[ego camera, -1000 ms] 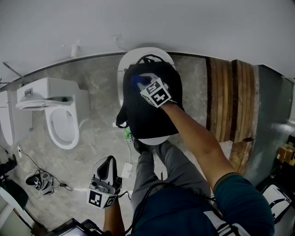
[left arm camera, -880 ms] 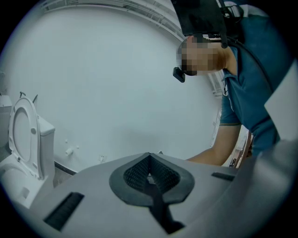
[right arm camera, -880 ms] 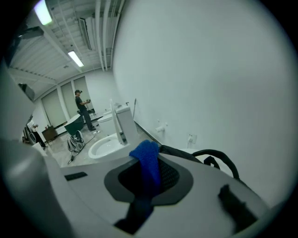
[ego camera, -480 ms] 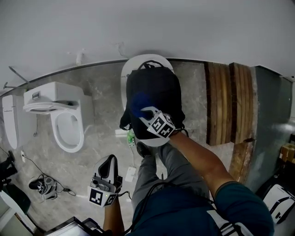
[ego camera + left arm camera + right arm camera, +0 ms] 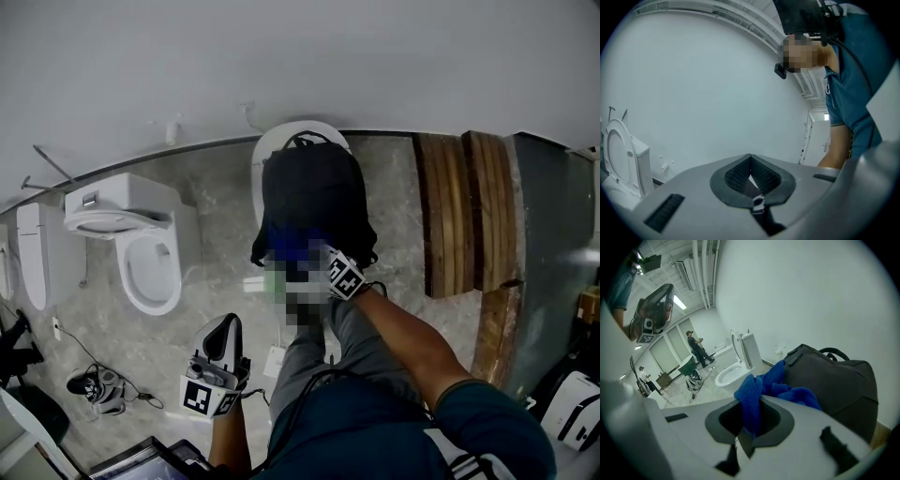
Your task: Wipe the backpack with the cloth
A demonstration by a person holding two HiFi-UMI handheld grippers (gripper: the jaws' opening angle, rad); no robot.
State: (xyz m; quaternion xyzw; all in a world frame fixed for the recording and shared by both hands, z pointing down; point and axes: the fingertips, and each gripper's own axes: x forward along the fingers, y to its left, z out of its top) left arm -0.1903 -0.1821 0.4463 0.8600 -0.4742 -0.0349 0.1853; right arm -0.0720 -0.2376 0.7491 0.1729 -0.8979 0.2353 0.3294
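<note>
Right gripper (image 5: 330, 265) has slid from the top of the backpack (image 5: 314, 192) down to its near edge, jaws clamped on the blue cloth (image 5: 752, 397), which lies against the dark fabric. Backpack rests on a white oval top (image 5: 272, 145), beside the toilet (image 5: 141, 253). Left gripper (image 5: 225, 330) hangs low by the person's leg, jaws pressed together, nothing between them.
</note>
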